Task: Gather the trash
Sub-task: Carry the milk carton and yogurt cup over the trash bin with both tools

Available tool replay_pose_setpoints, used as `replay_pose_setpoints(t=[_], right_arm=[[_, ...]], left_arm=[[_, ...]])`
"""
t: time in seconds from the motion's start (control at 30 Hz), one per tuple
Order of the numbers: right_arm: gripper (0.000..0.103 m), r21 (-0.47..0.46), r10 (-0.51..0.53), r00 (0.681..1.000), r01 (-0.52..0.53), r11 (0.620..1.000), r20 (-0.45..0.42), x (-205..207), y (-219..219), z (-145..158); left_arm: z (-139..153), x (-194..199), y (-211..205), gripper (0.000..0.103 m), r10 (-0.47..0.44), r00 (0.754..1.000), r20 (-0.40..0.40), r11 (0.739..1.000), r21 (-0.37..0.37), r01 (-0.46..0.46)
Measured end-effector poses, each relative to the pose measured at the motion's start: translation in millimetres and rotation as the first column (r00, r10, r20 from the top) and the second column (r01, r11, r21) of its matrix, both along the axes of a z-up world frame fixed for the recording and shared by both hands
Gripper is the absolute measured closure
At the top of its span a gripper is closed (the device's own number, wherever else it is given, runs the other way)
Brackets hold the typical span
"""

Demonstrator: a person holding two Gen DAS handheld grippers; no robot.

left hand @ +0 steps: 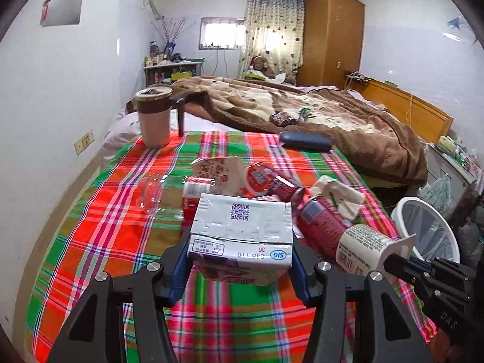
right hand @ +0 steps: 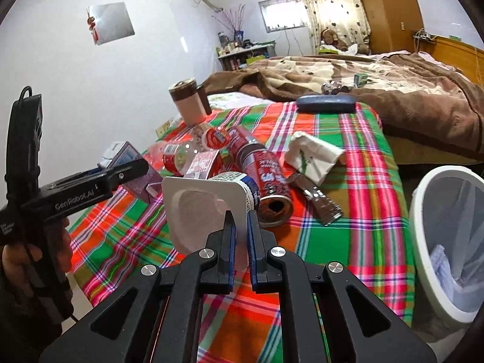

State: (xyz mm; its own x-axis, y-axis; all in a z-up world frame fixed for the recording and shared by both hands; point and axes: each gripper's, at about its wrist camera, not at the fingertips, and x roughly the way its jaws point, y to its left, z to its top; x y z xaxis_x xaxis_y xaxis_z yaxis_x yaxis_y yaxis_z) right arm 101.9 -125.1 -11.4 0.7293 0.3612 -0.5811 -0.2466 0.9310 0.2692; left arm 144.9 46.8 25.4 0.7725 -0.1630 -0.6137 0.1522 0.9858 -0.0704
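My left gripper [left hand: 240, 260] is shut on a silver drink carton [left hand: 242, 230] and holds it above the plaid cloth; the carton also shows in the right wrist view [right hand: 121, 154]. My right gripper [right hand: 240, 224] is shut on the rim of an empty white yogurt cup [right hand: 208, 202], also in the left wrist view [left hand: 366, 251]. Loose trash lies on the cloth: a red can [right hand: 266, 178], a crushed clear bottle [right hand: 175, 157], a red-lidded cup [right hand: 216, 137], a crumpled tissue pack [right hand: 314, 155] and a foil wrapper [right hand: 320, 201].
A white bin with a plastic liner [right hand: 423, 230] stands by the bed's right edge. A brown-lidded tumbler [left hand: 154, 118] and a dark glasses case [left hand: 305, 141] sit at the far end of the cloth. A brown blanket [left hand: 302, 106] lies behind.
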Motion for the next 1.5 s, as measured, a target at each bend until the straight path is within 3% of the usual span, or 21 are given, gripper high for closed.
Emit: replay_pose_setpoints(t=[0.43, 0.8, 1.17, 1.5], right_arm=[[0.096, 0.002, -0.123, 0.991, 0.123, 0.992, 0.056, -25.3, -50.4, 17.4], [0.096, 0.000, -0.268, 0.960, 0.269, 0.963, 0.083, -44.1, -105.2, 24.7], [0.096, -0.018, -0.392, 0.916, 0.395, 0.919, 0.085, -58.5, -148.9, 23.7], [0.096, -0.046, -0.482, 0.875, 0.484, 0.874, 0.032, -54.9, -186.6, 7.7]], left_arm=[[15.7, -22.0, -60.9, 0.047, -0.124, 0.992, 0.028, 0.992, 0.019, 0.123], [19.9, -30.8, -125.7, 0.047, -0.239, 0.971, 0.031, 0.971, 0.015, 0.238], [18.7, -39.6, -199.9, 0.047, -0.373, 0.927, 0.029, 0.928, 0.016, 0.373], [4.2, -32.0, -259.9, 0.047, -0.472, 0.881, -0.026, 0.882, -0.008, 0.472]])
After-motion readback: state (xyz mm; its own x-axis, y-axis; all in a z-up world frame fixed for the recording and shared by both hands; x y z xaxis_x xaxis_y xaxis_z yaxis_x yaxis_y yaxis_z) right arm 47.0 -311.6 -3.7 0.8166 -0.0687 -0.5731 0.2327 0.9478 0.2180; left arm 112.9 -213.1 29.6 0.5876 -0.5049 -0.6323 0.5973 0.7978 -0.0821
